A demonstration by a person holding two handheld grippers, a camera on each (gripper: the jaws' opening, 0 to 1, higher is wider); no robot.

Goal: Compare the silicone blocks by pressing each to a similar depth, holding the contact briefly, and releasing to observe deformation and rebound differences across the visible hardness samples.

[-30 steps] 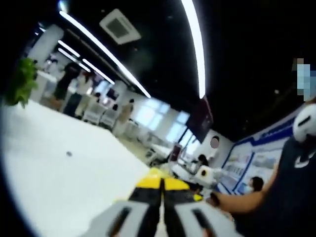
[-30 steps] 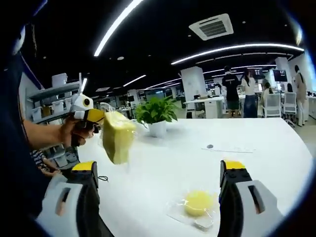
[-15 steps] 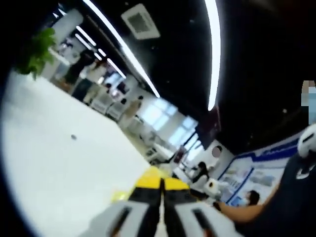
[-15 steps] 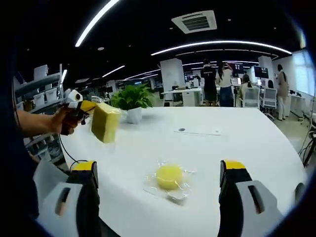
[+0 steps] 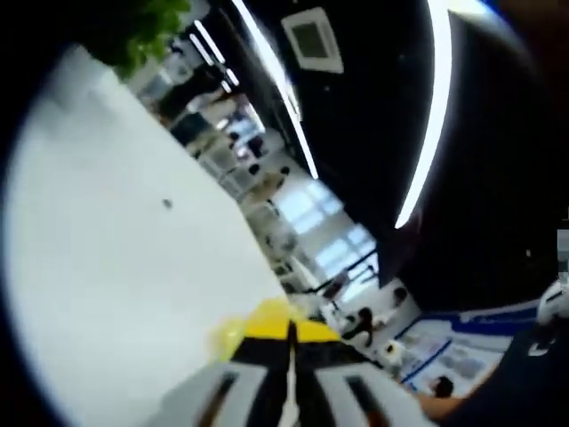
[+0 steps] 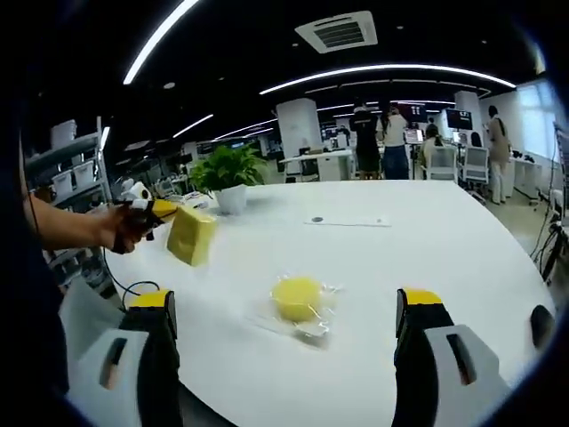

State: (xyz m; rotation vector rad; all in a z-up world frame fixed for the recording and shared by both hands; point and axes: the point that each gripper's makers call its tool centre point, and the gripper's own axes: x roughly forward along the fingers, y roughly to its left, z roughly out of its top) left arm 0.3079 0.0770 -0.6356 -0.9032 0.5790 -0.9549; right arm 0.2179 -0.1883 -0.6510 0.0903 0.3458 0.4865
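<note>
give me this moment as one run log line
left gripper: shut on yellow block, held above white table | right gripper: jaws open, empty | round yellow sample: on clear wrap, on table, untouched

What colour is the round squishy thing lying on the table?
Yellow. The round block sits on clear plastic wrap on the white table, best seen in the right gripper view.

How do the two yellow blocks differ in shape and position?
The square block is a flat-sided slab, held above the table in the left tongs; the round block is a low cylinder lying on the table. The round block sits on clear wrapping; on the square block none can be made out. Both are yellow.
</note>
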